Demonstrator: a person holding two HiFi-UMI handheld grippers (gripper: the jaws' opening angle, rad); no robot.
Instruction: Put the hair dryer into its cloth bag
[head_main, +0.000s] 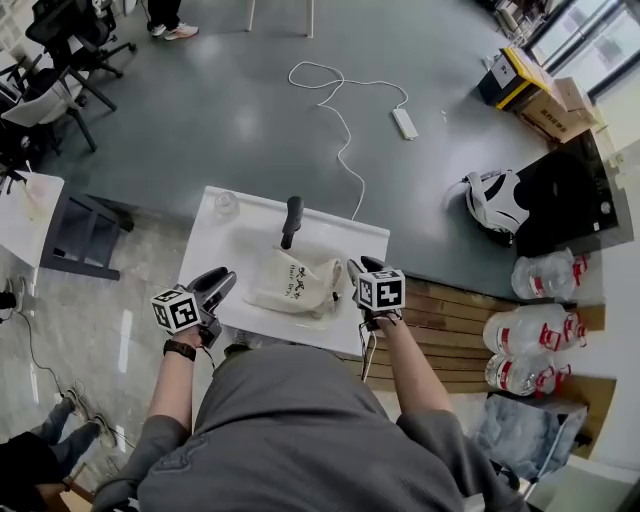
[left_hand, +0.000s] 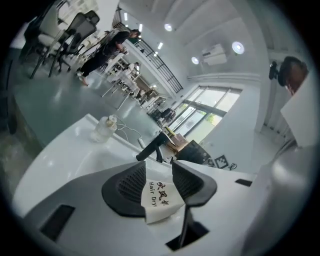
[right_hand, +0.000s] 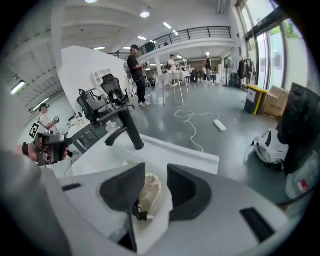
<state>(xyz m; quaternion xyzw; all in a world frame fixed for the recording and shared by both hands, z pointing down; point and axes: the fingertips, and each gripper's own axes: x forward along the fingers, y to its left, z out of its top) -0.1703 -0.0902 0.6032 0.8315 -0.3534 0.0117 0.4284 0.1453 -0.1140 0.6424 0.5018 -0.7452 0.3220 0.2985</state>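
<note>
The cream cloth bag (head_main: 295, 284) lies on the white table (head_main: 225, 245). The hair dryer's black handle (head_main: 292, 220) sticks out of its far end. My left gripper (head_main: 222, 282) is at the bag's left corner. In the left gripper view its jaws (left_hand: 159, 170) pinch the printed cloth (left_hand: 159, 196), and the handle (left_hand: 152, 147) shows beyond. My right gripper (head_main: 357, 268) is at the bag's right edge. In the right gripper view (right_hand: 156, 172) bunched cloth (right_hand: 149, 192) and a dark drawstring end (right_hand: 140, 215) fill the gap between the pads, with the handle (right_hand: 129, 131) upright behind.
A clear bottle (head_main: 226, 203) stands at the table's far left corner. On the floor beyond lie a white cable and power strip (head_main: 404, 123). Water jugs (head_main: 530, 330) and a wooden pallet (head_main: 450, 320) are on the right. Office chairs (head_main: 60, 50) stand far left.
</note>
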